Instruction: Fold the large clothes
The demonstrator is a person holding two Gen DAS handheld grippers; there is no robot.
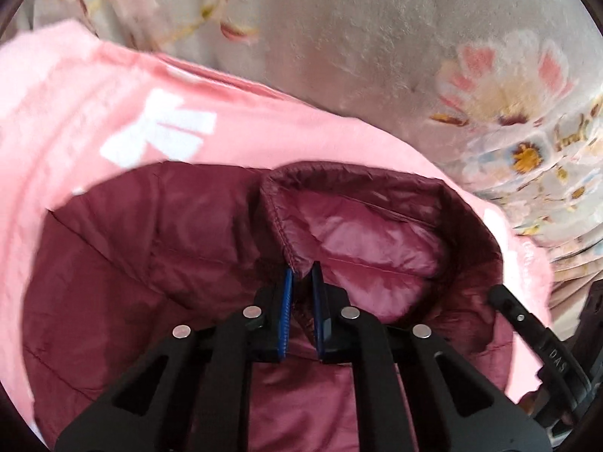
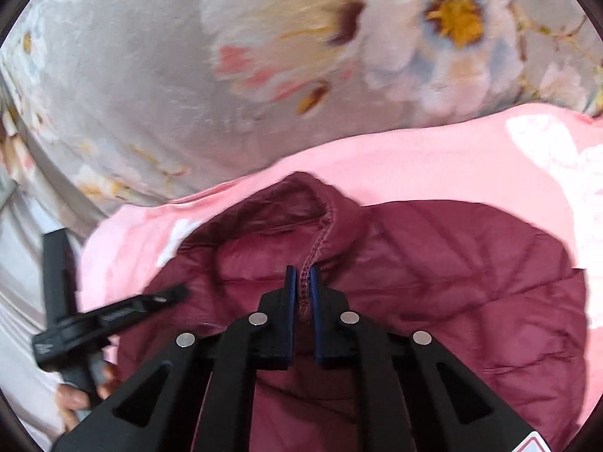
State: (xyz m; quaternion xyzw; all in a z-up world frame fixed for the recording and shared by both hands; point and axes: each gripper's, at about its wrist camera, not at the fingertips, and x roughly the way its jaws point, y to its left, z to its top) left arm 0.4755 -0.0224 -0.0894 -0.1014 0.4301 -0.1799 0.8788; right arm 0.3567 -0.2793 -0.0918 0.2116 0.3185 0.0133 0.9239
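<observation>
You have one maroon quilted puffer jacket (image 1: 143, 248) filling the lower part of both views. Under it lies one pink blanket (image 1: 94, 105) with white printed shapes; you can count one clear white shape in the left of the left wrist view, and more at the right and left of the right wrist view, too blurred to number. One grey floral bedspread (image 2: 132, 75) covers the top of both frames. You hold two claws: the left claw (image 1: 301, 275) and the right claw (image 2: 301, 275), each with two fingers and four round silver rivets. One bare hand (image 2: 75, 395) shows at lower left.
</observation>
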